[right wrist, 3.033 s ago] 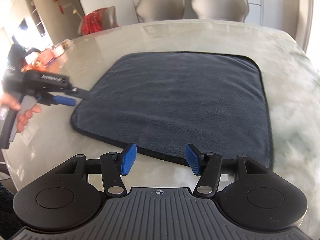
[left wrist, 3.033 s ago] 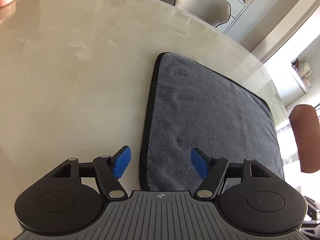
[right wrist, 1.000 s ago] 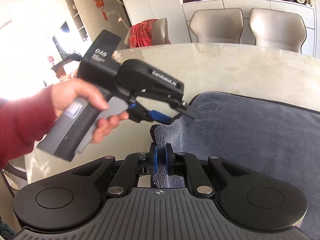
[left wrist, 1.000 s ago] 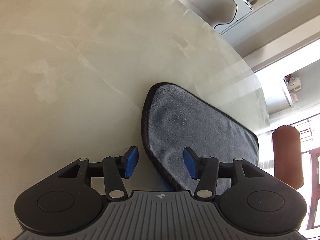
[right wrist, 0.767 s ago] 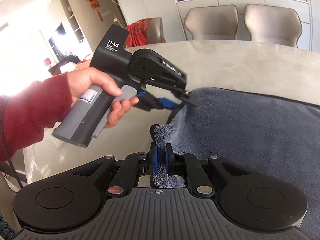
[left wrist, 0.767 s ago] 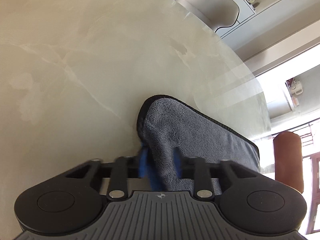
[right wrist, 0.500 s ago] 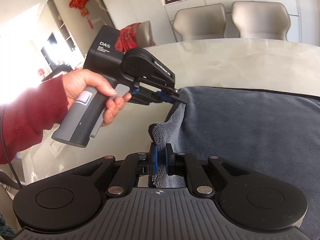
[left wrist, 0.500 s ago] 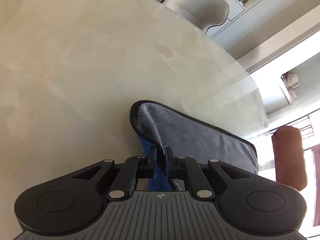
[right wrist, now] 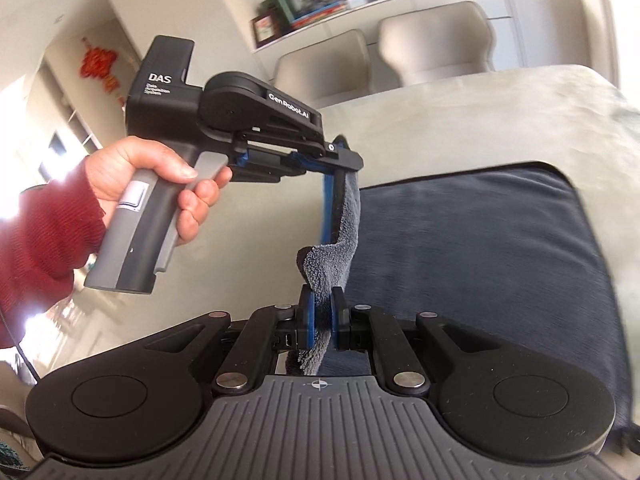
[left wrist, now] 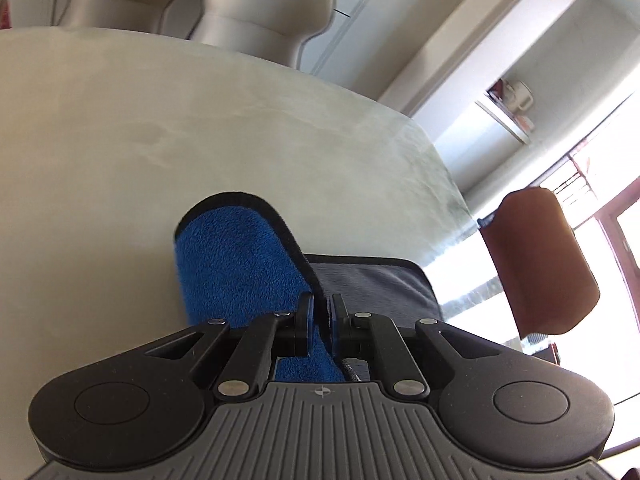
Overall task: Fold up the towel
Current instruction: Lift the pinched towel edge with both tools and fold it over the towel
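The towel (right wrist: 472, 248) is grey on top and blue underneath, with a black hem, and lies on a pale marble table (right wrist: 460, 120). My right gripper (right wrist: 322, 312) is shut on the towel's near left corner. My left gripper (left wrist: 321, 318) is shut on the far left corner and holds it raised, so the blue underside (left wrist: 236, 264) shows. In the right wrist view the left gripper (right wrist: 340, 172) hangs above the table with the towel edge draped between the two grippers. The towel's right part still lies flat.
Beige chairs (right wrist: 432, 40) stand behind the table, with a shelf unit (right wrist: 360, 4) against the wall. A brown chair back (left wrist: 540, 260) stands at the table's right side. The table's curved edge (left wrist: 440, 152) runs near the towel's far side.
Both grippers have lifted their towel corners higher off the table. The left edge now hangs between them and the blue underside has come into view.
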Available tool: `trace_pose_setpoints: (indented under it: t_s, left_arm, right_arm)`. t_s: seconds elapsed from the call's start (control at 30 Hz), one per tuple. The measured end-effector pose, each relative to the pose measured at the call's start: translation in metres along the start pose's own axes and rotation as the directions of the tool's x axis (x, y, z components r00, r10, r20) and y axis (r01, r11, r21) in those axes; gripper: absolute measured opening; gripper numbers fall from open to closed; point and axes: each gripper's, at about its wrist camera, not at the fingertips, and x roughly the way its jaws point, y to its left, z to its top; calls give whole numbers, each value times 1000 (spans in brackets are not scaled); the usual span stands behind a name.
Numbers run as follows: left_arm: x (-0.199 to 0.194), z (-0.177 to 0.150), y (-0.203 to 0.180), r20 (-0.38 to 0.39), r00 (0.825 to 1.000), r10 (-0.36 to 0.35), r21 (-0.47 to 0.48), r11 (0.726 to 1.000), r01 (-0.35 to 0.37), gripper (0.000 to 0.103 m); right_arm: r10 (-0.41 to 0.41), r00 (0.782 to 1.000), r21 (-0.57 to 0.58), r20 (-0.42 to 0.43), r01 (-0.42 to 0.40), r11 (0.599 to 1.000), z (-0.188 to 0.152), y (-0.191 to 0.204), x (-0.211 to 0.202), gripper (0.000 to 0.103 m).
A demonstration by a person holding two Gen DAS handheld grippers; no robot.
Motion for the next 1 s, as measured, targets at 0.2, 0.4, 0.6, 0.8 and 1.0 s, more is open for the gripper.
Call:
trace_pose_setpoints:
  t_s: [0.2,0.4,0.6,0.8,1.0]
  left_arm:
    - [29,-4,-58,-31,999,-44,85,995,47,7]
    - [61,-19,-102,-79,996,-50,171,983,63,8]
    - [77,-23,-101,-115,991,76,199,979,-52,17]
    - [95,-7,-87,-150,968,199,185,968,-170,35]
    - [113,-8,-96,-186,937,295,260,935,-242,38]
  right_arm:
    - [-65,997,64,32,62,996,-4,-35,-25,8]
    - [-100,995,132,-19,101,986,-18,-76,-35,11]
    - [-40,996,175,-81,54,983,-23,-100,-25,30]
    - [-15,995,173,-99,32,984,-21,-109,-13,35]
    - [30,994,118,-107,-17,993,-15,-105,0,35]
